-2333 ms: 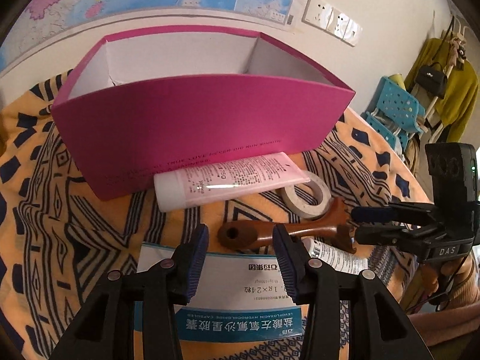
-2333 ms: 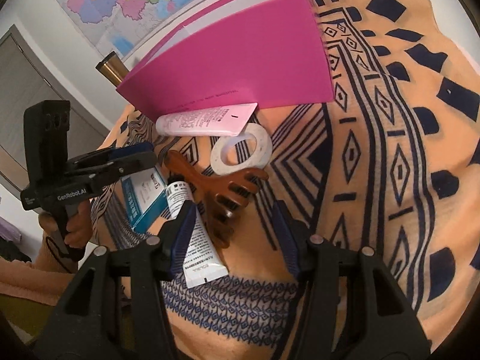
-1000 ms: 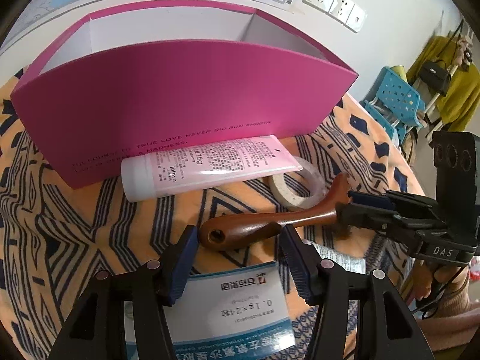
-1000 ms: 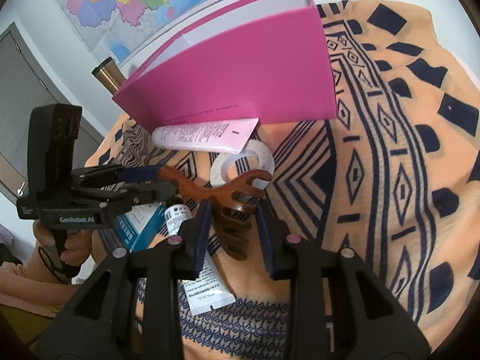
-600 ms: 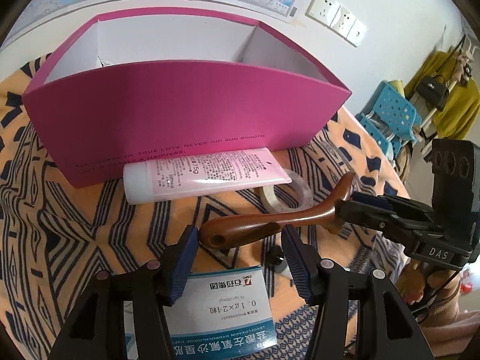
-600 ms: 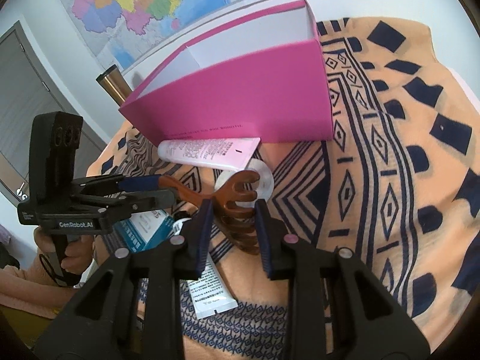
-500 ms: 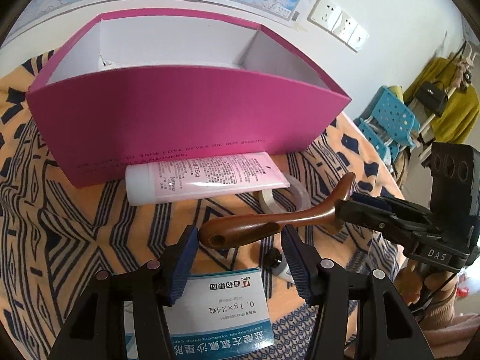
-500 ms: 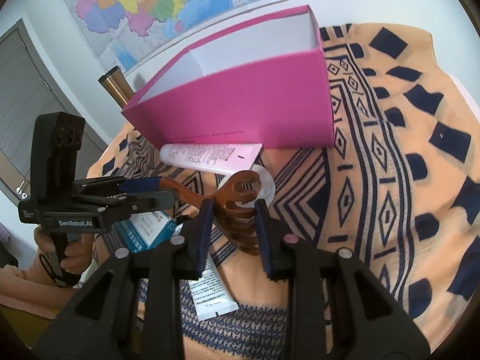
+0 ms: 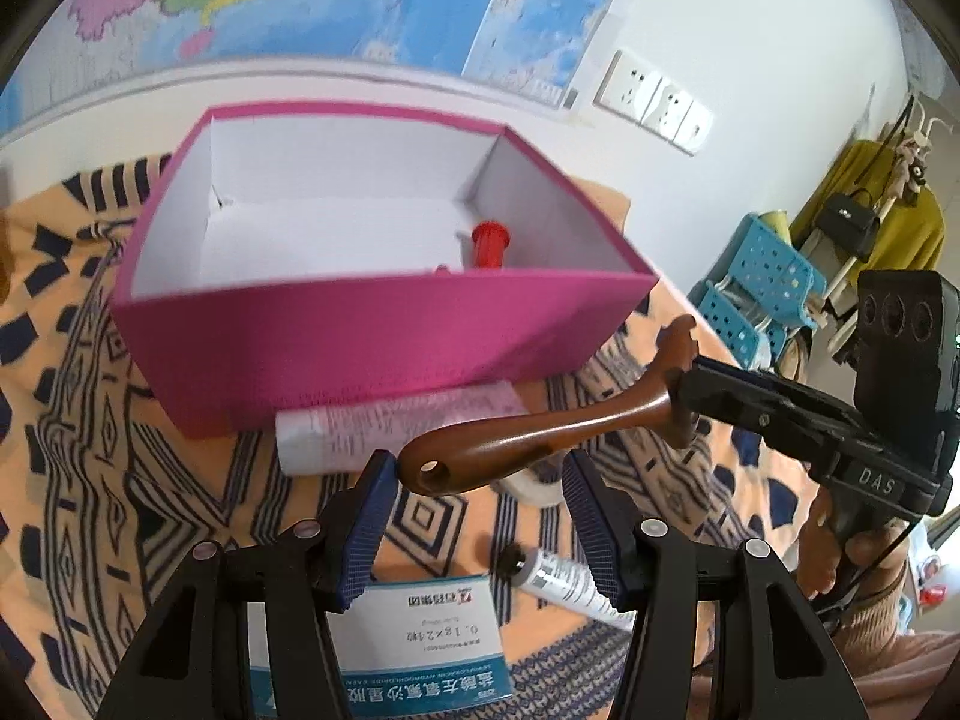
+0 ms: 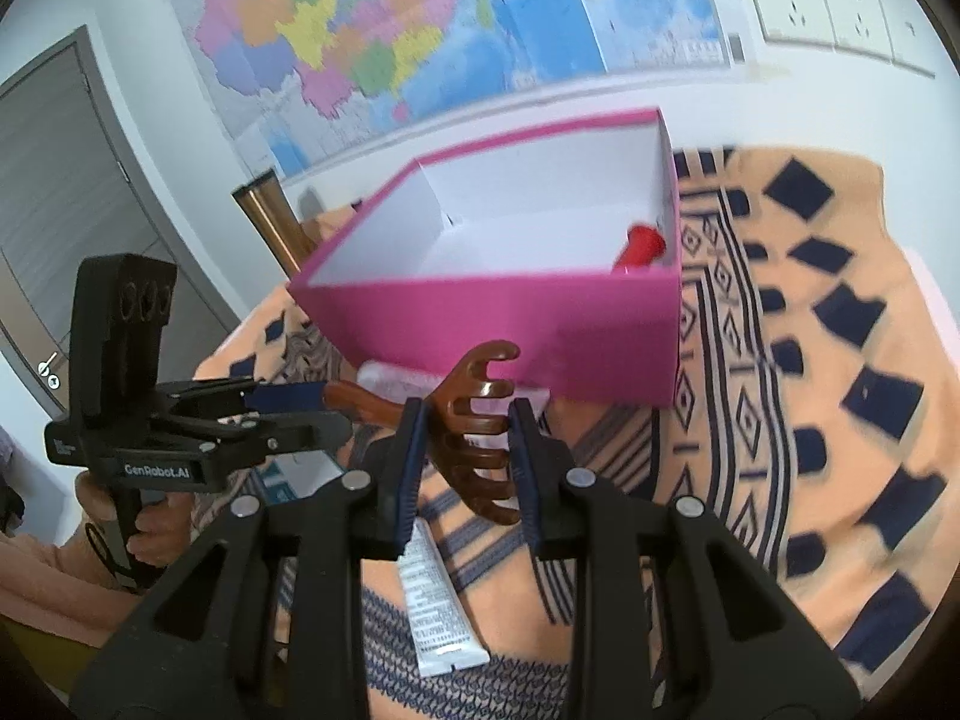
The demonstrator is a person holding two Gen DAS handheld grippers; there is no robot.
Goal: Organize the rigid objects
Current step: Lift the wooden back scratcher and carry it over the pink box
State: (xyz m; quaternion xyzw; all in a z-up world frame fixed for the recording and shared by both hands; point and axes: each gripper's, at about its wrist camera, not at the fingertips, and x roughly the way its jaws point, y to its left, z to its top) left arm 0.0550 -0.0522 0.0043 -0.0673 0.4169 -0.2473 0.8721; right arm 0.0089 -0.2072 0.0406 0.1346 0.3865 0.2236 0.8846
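Observation:
A brown wooden scratcher (image 9: 540,426) with a clawed head hangs in the air in front of the pink box (image 9: 372,348). My left gripper (image 9: 478,468) is shut on its rounded handle end, which lies slantwise between the blue pads. My right gripper (image 10: 467,420) is shut on the clawed head (image 10: 480,414). In the left wrist view the right gripper (image 9: 690,384) comes in from the right. The box (image 10: 540,330) is open on top, white inside, and a red item (image 9: 489,243) lies at its right end.
On the orange patterned cloth (image 10: 810,420) below lie a pink tube (image 9: 396,426) against the box, a tape roll (image 9: 534,483), a small white tube (image 9: 570,579) and a blue-white medicine carton (image 9: 420,642). A metal cylinder (image 10: 270,222) stands behind the box. Blue stools (image 9: 756,276) are off to the right.
Both grippers have risen together, lifting the scratcher off the cloth. The view now looks down into the pink box, and the red item inside shows.

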